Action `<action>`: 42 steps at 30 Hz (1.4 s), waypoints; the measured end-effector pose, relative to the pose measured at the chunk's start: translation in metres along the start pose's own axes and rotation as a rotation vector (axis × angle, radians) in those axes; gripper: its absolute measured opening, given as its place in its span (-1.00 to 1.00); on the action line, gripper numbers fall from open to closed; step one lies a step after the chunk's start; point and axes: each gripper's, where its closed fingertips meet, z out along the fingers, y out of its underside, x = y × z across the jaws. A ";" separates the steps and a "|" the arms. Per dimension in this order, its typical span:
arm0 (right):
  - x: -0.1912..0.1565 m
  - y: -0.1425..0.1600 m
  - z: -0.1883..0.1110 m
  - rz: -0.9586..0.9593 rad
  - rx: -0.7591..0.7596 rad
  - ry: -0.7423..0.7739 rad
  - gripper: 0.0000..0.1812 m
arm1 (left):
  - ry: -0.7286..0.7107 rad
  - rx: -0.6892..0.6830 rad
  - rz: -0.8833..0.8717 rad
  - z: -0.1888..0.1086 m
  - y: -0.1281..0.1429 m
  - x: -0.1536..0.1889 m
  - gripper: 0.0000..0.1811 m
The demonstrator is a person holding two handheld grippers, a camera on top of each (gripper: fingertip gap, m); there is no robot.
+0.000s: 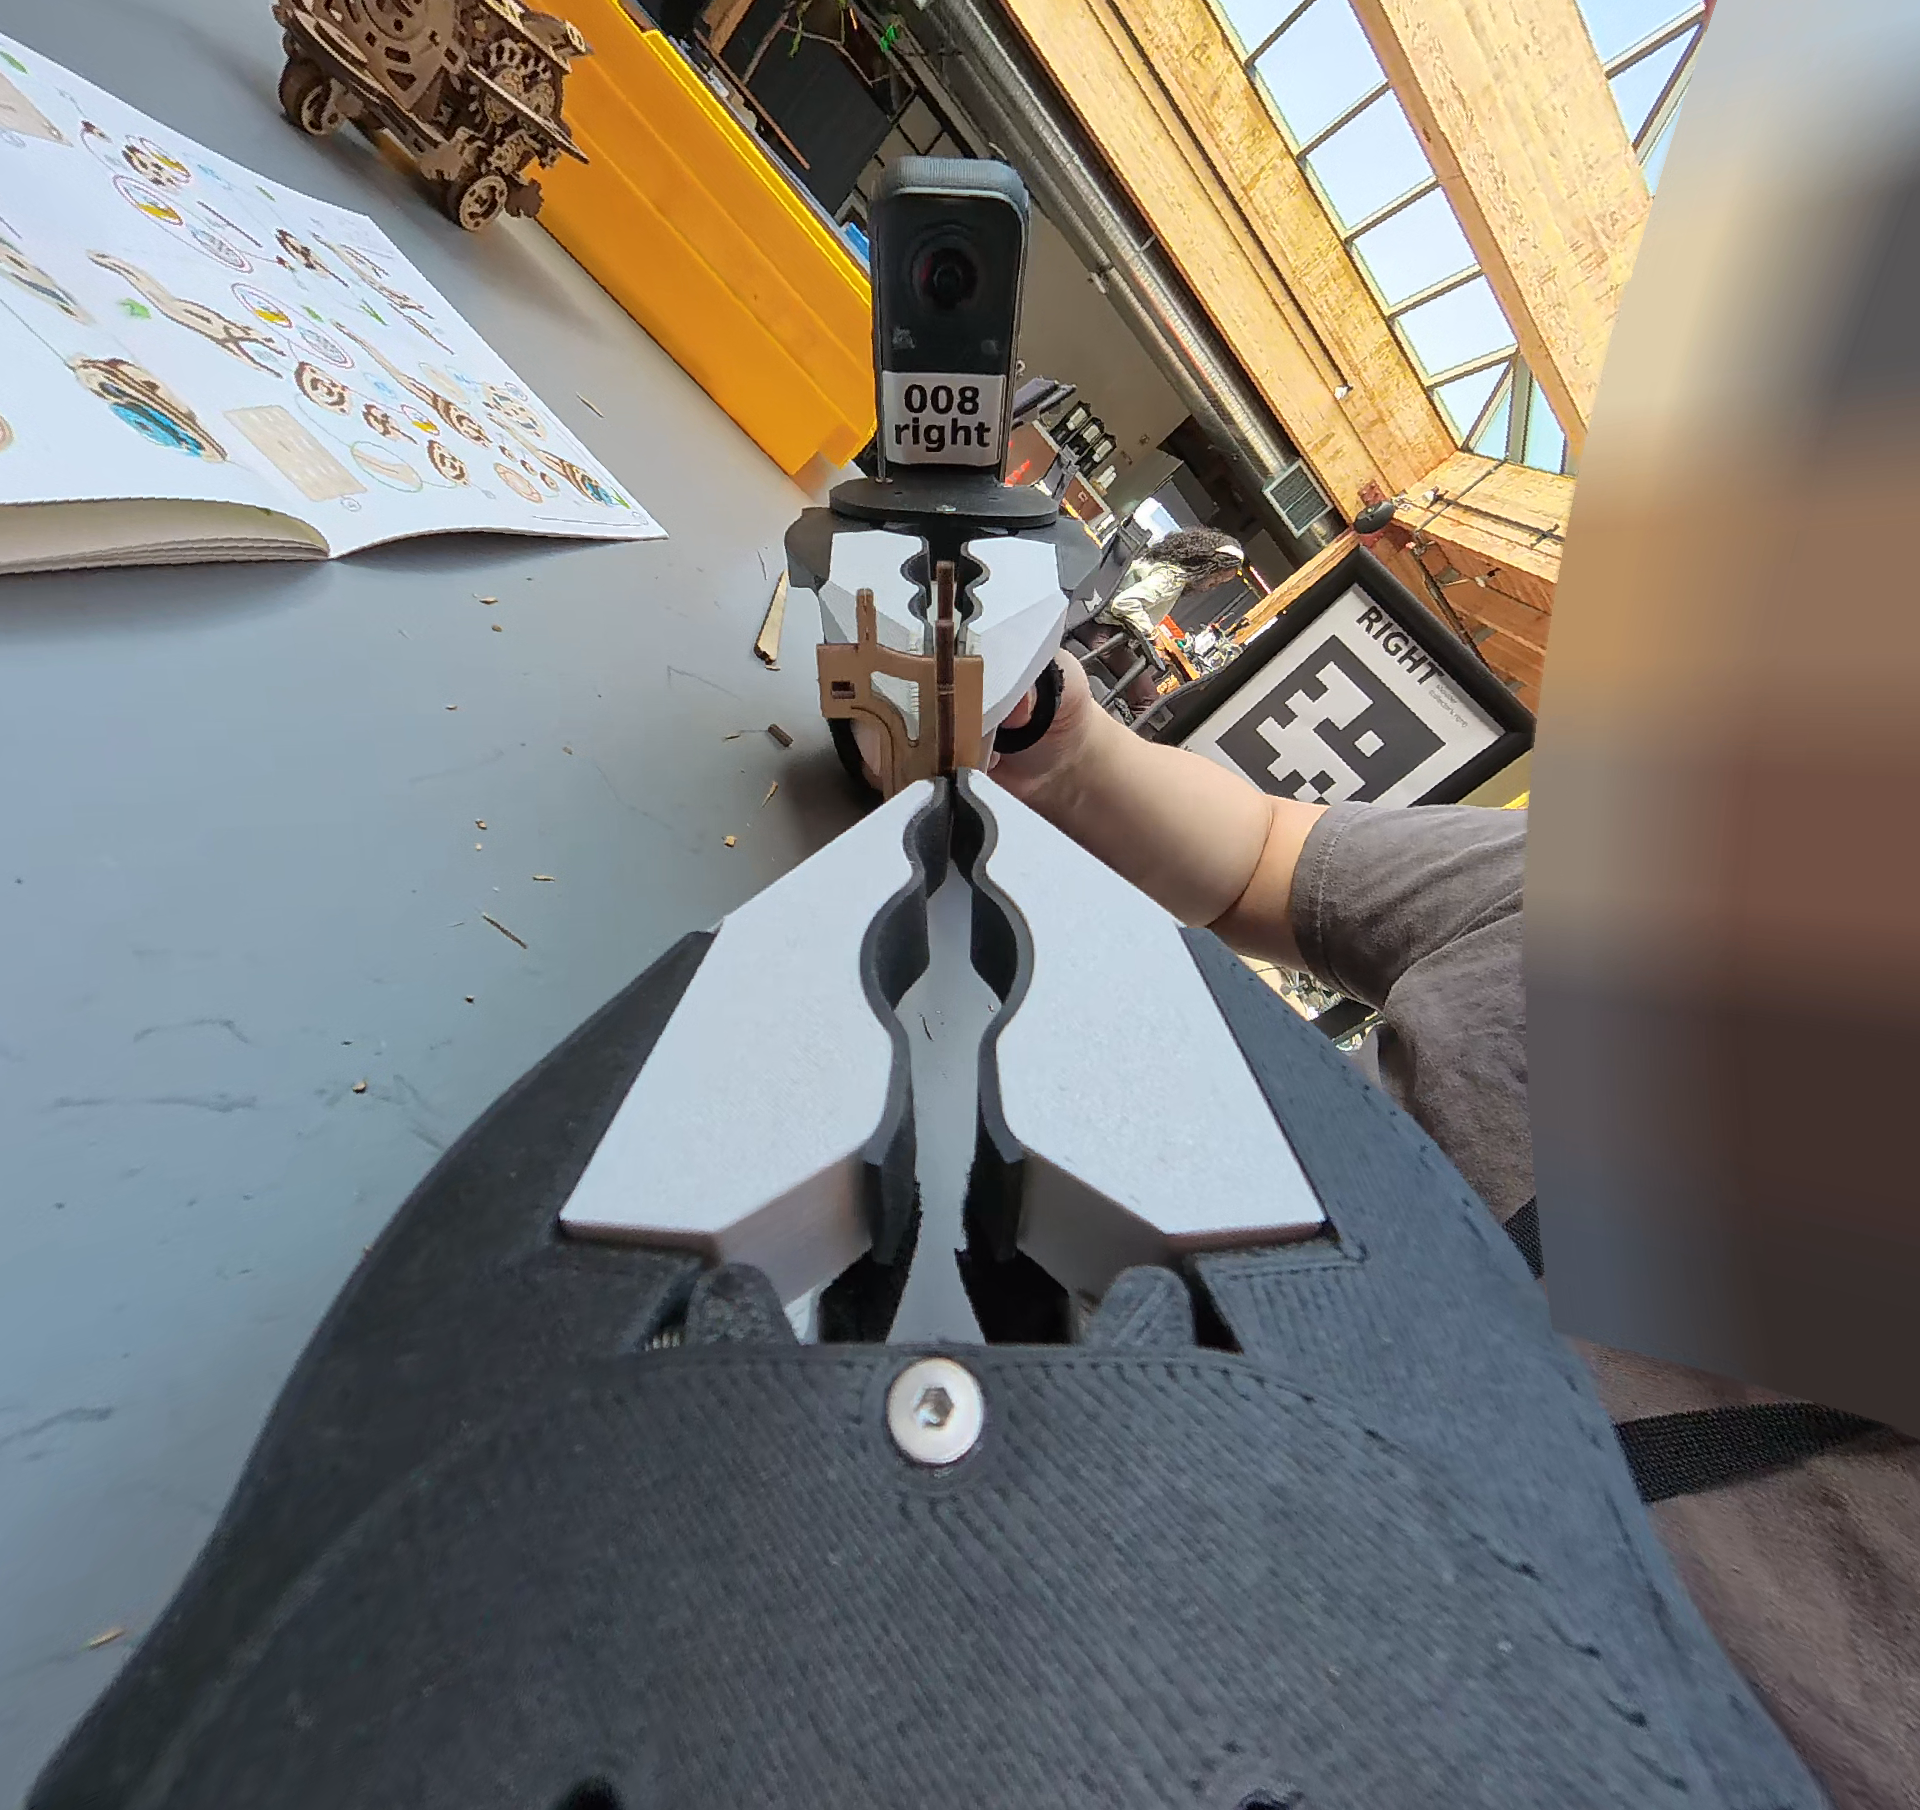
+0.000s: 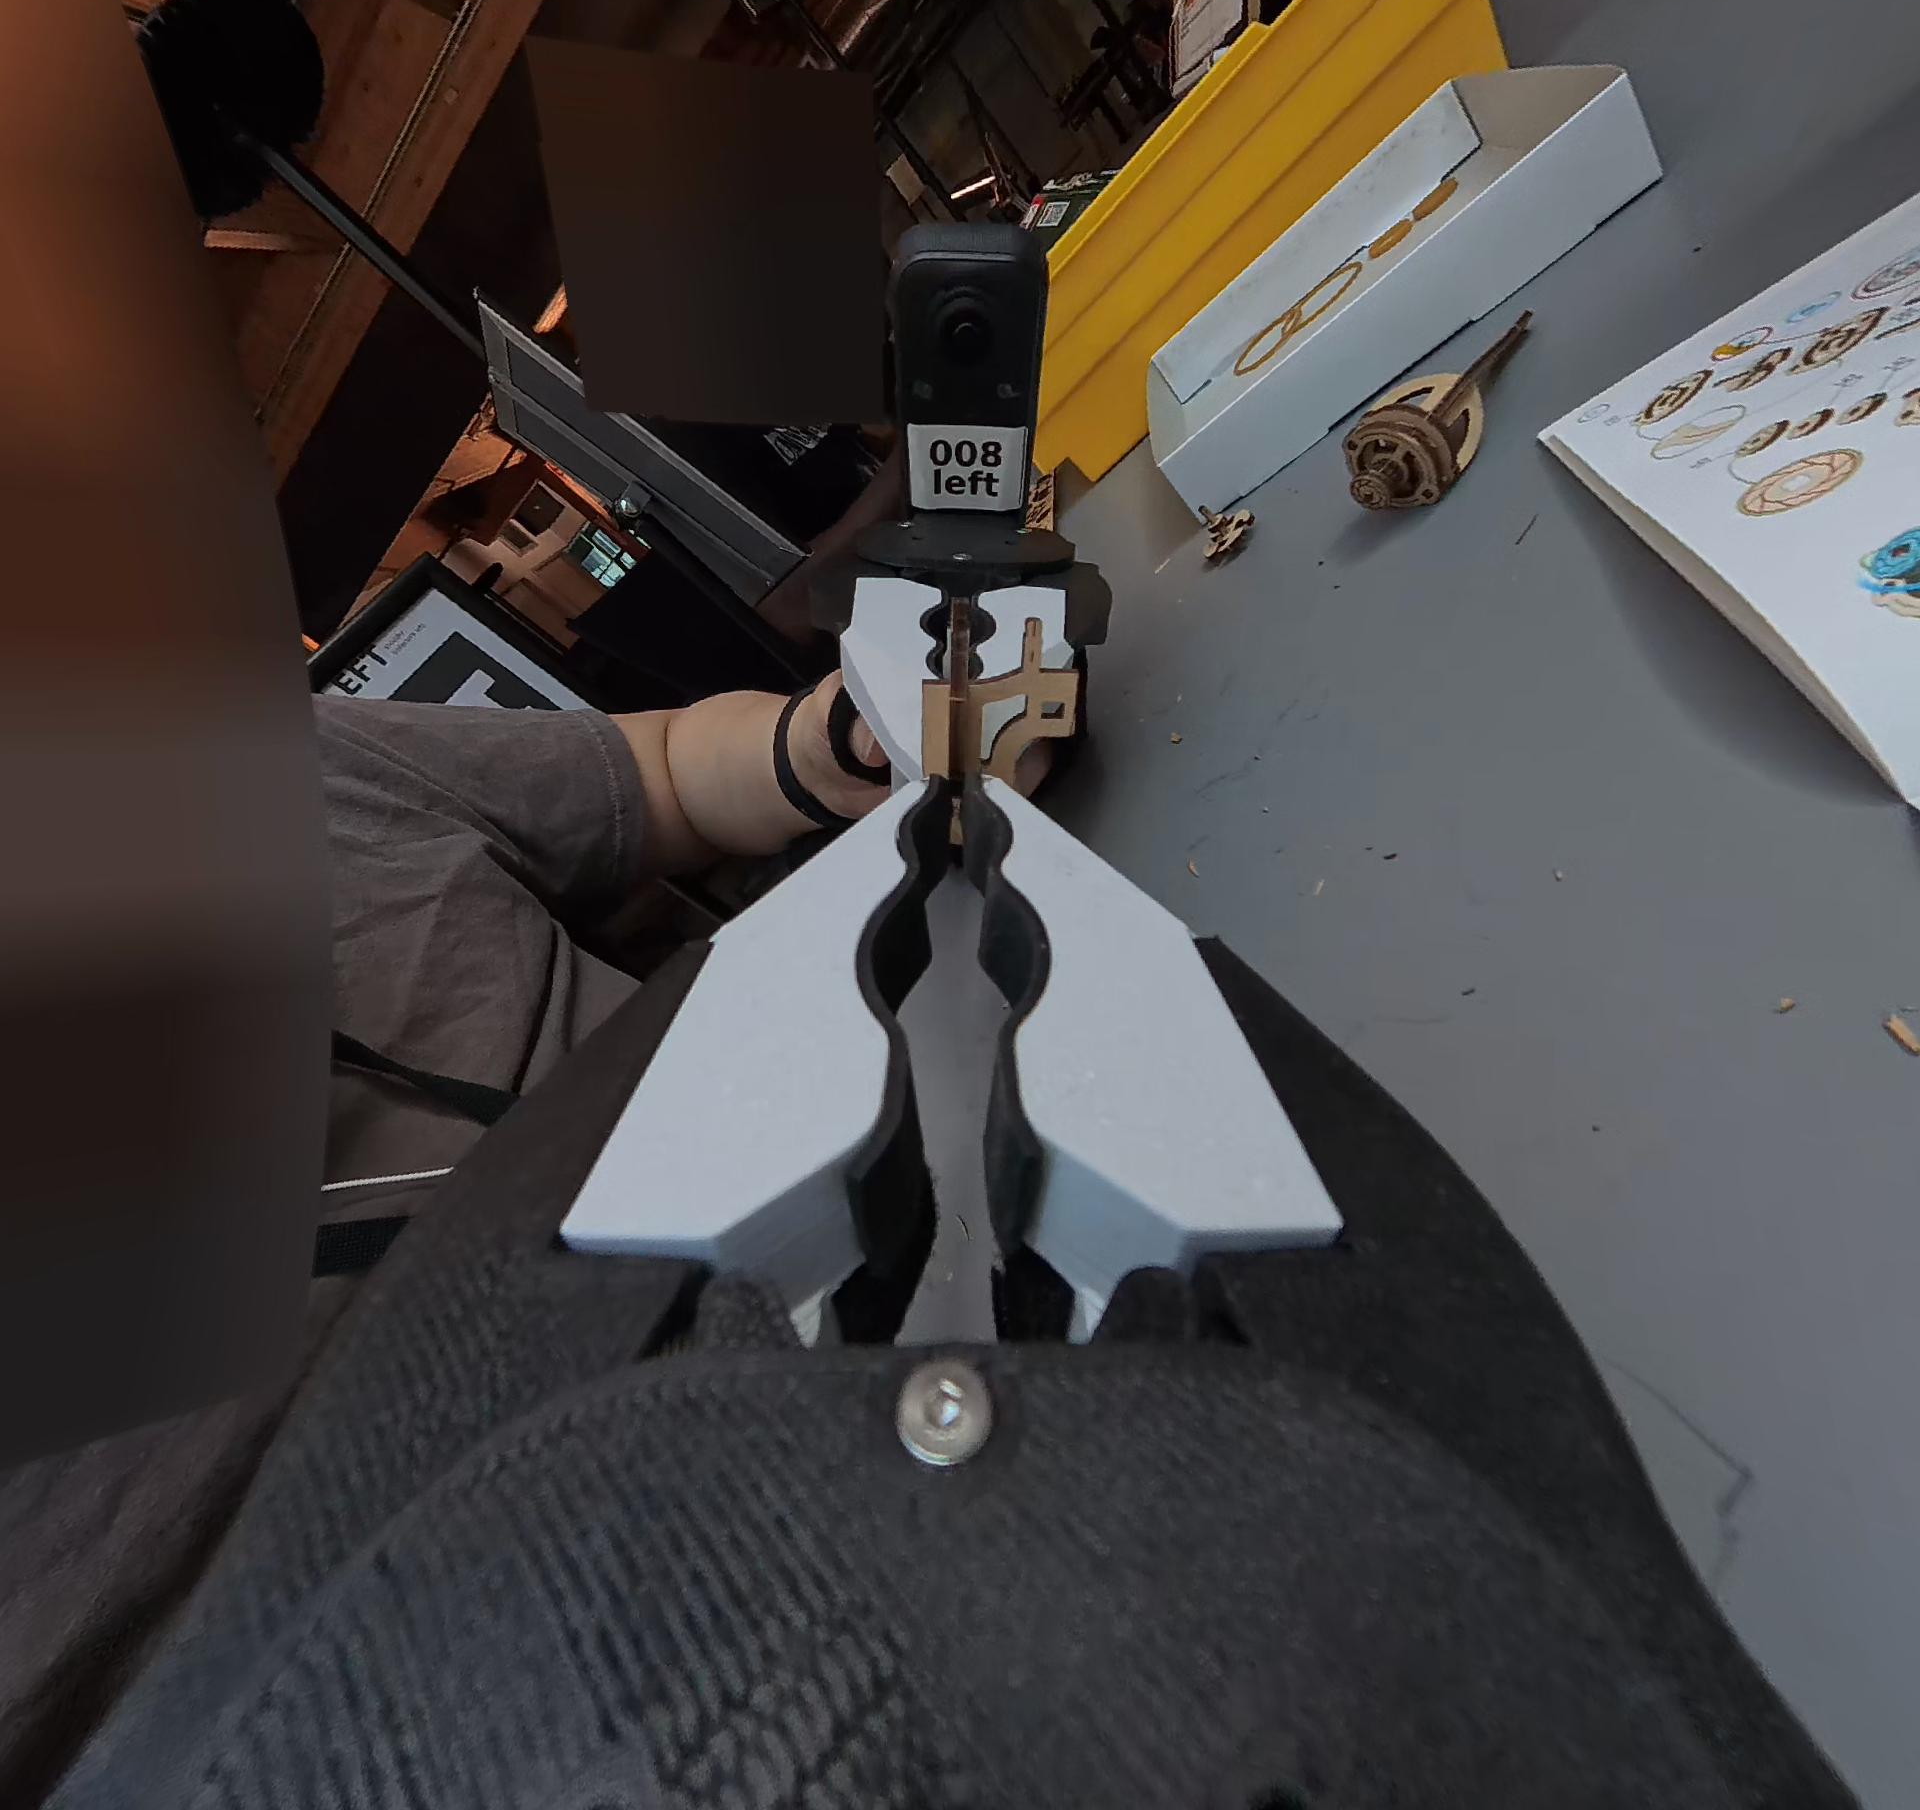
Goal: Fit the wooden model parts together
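Two pale wooden model parts are crossed together: a flat bracket-shaped piece (image 1: 894, 711) seen face on and a thin strip (image 1: 943, 659) seen edge on. They hang above the grey table (image 1: 312, 929) between my two grippers, which face each other tip to tip. My left gripper (image 1: 951, 789) is shut on the near end of the parts. My right gripper (image 2: 954, 804) is shut on a wooden tab (image 2: 954, 825) of the same parts (image 2: 1003, 721). Which piece each gripper pinches is hidden. Each gripper shows in the other's view, the right (image 1: 940, 617) and the left (image 2: 956, 648).
A built wooden model (image 1: 416, 56), an open instruction booklet (image 1: 260, 358) and a yellow bin (image 1: 707, 233) lie at the table's far side. A white box (image 2: 1403, 285) with wooden rings, a wooden gear assembly (image 2: 1413, 441) and wood chips lie near. The tips of both grippers are at nearly the same place. The wooden gear assembly (image 2: 1413, 441) is about 20 centimeters from both grippers' fingertips.
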 end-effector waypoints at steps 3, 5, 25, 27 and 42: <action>-0.001 0.000 0.000 -0.007 0.001 -0.003 -0.99 | 0.010 0.004 0.000 0.000 -0.001 0.001 -1.00; -0.001 0.000 0.000 -0.005 0.000 -0.007 -0.99 | 0.009 0.015 0.001 -0.001 -0.002 0.001 -1.00; 0.005 -0.001 -0.001 0.023 0.007 0.019 -0.93 | -0.047 -0.002 0.031 -0.003 -0.001 -0.004 -0.99; 0.004 0.001 0.000 0.036 -0.010 0.006 -0.99 | -0.053 -0.004 0.029 -0.003 0.000 -0.005 -0.99; 0.005 0.009 0.003 0.028 -0.059 0.021 -0.99 | -0.060 -0.022 0.015 -0.003 0.002 -0.007 -0.99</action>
